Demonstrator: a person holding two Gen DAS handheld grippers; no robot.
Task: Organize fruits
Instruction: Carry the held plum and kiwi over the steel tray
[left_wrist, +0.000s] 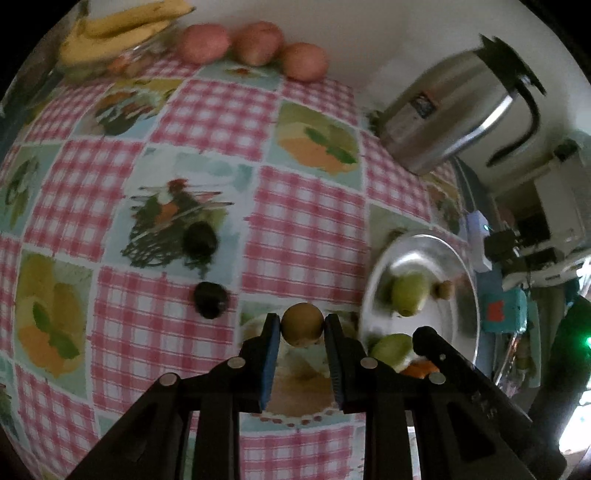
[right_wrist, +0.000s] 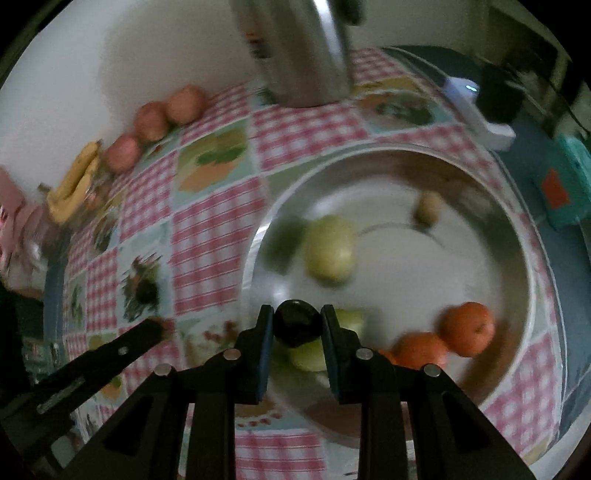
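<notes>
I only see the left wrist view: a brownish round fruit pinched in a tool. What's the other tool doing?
Observer: The right tool is shut on a dark fruit, over the metal bowl.
Operator: What's in that bowl? My view cuts it off.
Observer: Two oranges sit by its near right wall.
Operator: Anything beyond the table?
Observer: A white device with a small lit light lies by the table's far edge.

The left wrist camera looks steeply down, left of the steel plate (left_wrist: 469, 280). The right wrist camera hangs close above that plate (right_wrist: 532, 258). Both views share it.
</notes>
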